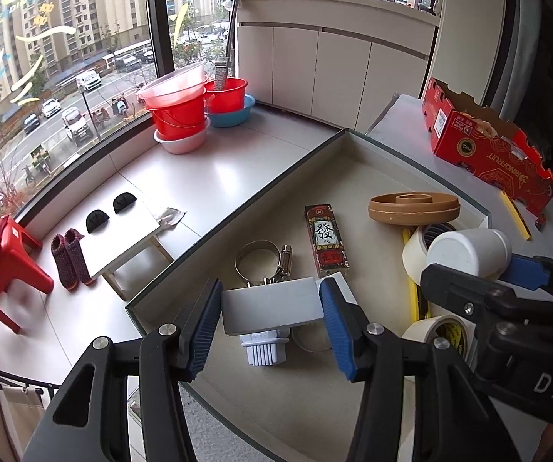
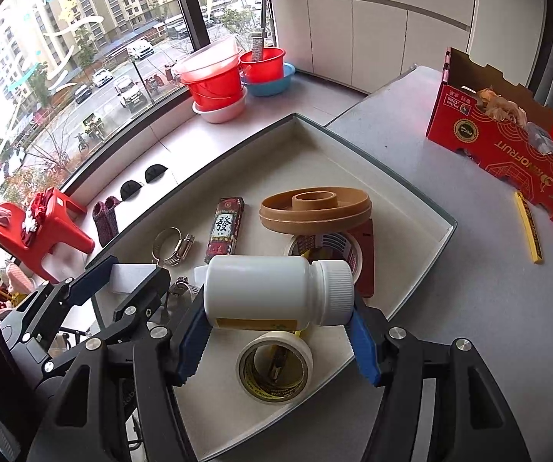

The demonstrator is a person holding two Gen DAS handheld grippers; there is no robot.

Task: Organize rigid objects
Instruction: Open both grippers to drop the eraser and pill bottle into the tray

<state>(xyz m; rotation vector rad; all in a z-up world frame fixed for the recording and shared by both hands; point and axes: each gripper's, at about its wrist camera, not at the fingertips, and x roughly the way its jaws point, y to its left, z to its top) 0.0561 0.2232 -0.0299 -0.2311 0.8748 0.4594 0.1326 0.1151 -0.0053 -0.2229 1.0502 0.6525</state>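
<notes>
Bottle [image 2: 276, 288] sideways, pinched in right tool [image 2: 280, 331], white block [image 1: 272, 310] clamped in left tool [image 1: 272, 319], above tray [image 2: 423, 208].

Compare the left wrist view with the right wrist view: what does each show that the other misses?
Left only: the white ribbed plug under the grey block in the left tongs.
Right only: the bottle's ribbed cap and the crumpled contents of the red carton.
Both: white bottle in the right tongs, brown spool, mahjong-print box, hose clamp.
</notes>
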